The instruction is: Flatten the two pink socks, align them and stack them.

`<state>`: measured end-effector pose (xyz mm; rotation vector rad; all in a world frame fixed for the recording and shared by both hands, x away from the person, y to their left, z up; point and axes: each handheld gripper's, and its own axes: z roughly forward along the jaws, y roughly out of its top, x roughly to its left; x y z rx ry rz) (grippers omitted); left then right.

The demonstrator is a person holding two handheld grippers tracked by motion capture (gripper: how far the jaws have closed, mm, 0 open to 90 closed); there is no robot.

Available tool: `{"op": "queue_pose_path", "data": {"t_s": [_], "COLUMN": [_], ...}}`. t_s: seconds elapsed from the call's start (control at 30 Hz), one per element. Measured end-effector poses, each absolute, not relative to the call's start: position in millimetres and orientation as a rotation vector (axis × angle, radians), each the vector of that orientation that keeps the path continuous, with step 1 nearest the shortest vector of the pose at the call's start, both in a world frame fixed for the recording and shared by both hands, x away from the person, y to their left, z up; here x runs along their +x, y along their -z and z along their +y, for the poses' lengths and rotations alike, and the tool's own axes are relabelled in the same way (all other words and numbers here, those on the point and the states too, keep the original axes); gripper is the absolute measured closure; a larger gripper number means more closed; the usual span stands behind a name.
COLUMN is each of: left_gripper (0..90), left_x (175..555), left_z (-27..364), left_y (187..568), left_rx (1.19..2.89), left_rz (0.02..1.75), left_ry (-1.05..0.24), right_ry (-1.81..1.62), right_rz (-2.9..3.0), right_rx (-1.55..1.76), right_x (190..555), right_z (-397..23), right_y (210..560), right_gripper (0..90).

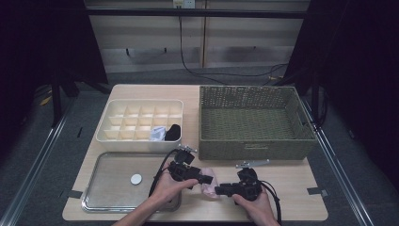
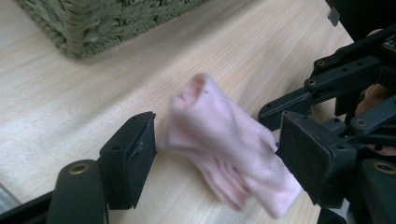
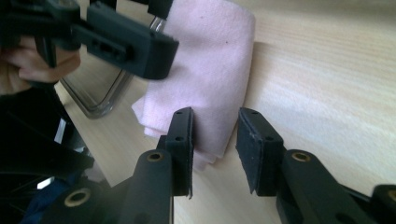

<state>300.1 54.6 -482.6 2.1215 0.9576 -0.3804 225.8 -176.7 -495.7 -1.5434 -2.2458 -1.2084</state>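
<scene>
Lying on the wooden table (image 1: 291, 188) in front of the wicker basket (image 1: 254, 146), a folded pink cloth (image 1: 209, 183) was flanked by both grippers. The left gripper (image 2: 219, 154) was spread wide around it, pads apart from it. The right gripper (image 3: 215, 140) was held part-open over the cloth's edge, unclenched.

Pale pink sock (image 2: 224, 140); olive woven basket (image 1: 254, 146); cream divided box (image 1: 106, 134); black gripper fingers (image 3: 184, 140).
</scene>
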Motion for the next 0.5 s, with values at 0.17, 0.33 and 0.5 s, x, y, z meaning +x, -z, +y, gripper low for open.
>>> {"op": "queue_pose_path", "data": {"t_s": [0.17,0.33,0.5], "left_gripper": [28.3,31.3,37.5], "left_x": [302.0,302.5,302.6], "left_z": [54.5,55.3,54.6], "left_y": [486.1,489.9,492.3], "left_rx": [2.174,2.173,2.162], "left_rz": [0.958,0.963,0.942], "left_ry": [0.359,0.385,0.417], "right_ry": [1.209,1.206,1.204], "right_rz": [-2.249,-2.255,-2.262], "right_rx": [-1.535,-1.520,-1.515], "right_x": [226.1,226.5,227.0], "right_z": [-172.3,-170.8,-169.2], "right_y": [496.5,497.4,498.6], "right_gripper": [67.7,68.1,69.0]}}
